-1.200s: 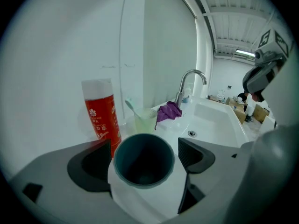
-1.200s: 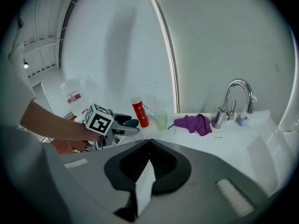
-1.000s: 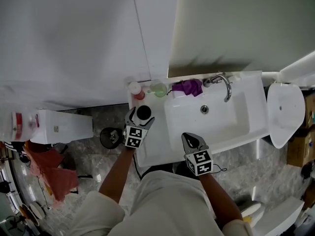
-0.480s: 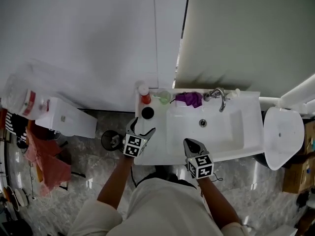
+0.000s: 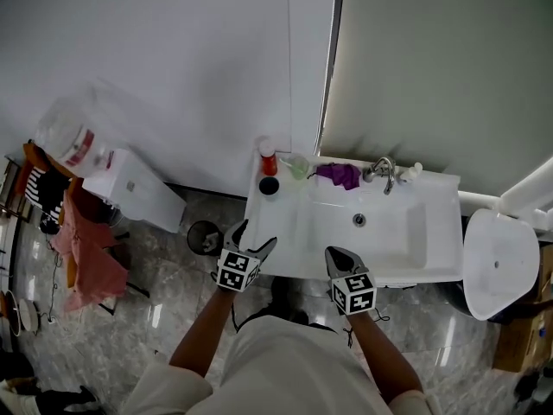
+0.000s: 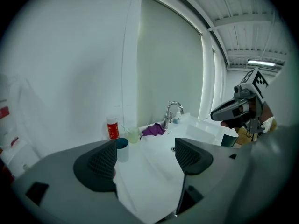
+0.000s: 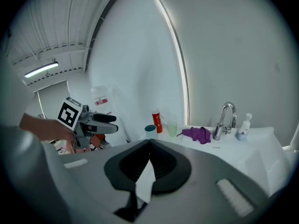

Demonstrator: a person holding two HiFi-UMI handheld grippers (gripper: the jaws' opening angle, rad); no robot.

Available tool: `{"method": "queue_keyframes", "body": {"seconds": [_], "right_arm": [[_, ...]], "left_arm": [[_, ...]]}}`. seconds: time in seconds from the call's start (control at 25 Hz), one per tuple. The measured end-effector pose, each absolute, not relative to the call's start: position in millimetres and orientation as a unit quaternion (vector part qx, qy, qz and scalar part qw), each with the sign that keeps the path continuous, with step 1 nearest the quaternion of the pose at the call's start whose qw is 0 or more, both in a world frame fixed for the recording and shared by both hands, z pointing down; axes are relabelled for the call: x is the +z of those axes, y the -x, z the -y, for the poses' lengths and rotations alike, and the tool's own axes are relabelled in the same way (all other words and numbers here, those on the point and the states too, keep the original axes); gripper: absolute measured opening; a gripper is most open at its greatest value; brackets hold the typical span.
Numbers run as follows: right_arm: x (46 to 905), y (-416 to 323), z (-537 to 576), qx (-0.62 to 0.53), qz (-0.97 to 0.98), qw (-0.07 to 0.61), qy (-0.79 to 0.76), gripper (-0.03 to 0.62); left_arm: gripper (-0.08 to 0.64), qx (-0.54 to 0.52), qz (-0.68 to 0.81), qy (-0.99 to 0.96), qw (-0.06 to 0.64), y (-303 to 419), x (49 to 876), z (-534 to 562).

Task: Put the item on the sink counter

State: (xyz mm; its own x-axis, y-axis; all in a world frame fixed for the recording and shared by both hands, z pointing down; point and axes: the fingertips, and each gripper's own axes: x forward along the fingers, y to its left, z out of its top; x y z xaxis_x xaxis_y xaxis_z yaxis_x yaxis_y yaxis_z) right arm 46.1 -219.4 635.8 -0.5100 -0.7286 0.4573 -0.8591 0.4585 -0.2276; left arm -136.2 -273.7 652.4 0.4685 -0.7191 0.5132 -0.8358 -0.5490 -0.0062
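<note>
Head view shows the task's item, a dark-rimmed cup (image 5: 270,185), standing upright on the sink counter (image 5: 270,225), well to the left of the faucet (image 5: 383,171) and apart from both claws. From how things lie, the placing looks done and the step in hand is the pull-away. The left gripper (image 5: 256,234) hangs at the counter's near edge, far left of the faucet. Its jaws are spread wide with nothing between them, though they have just been closing a little. The right gripper (image 5: 335,256) sits near the front rim almost in line with the faucet, its jaws pressed together at the tips and empty. The next move likely calls only for keeping both claws clear of the cup and of the red bottle (image 5: 269,161) and pale green cup (image 5: 299,167) between it and the faucet. In the left gripper view that claw's own left pad cuts off part of the cup (image 6: 122,148). Whether the cup holds anything cannot be told. The person's body hides the counter's front edge below the faucet.
</note>
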Motion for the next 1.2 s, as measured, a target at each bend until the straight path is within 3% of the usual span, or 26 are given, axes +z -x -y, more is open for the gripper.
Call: {"method": "queue_keyframes", "body": {"seconds": [0.16,0.56,1.2], "right_arm": [[626.9,-47.1,195.8,0.207,0.852,0.143,-0.460,0.011],[614.3,-50.0,153.1,0.200,0.858,0.126,-0.455,0.011],[569.1,7.5,125.5,0.178,0.857,0.096,-0.475,0.011]], "left_arm": [[0.368,0.226,0.477,-0.840,0.122,138.1,636.9,234.4],[0.200,0.207,0.507,-0.828,0.122,149.3,607.8,158.8],[0.044,0.182,0.519,-0.827,0.119,216.7,576.6,129.5]]}}
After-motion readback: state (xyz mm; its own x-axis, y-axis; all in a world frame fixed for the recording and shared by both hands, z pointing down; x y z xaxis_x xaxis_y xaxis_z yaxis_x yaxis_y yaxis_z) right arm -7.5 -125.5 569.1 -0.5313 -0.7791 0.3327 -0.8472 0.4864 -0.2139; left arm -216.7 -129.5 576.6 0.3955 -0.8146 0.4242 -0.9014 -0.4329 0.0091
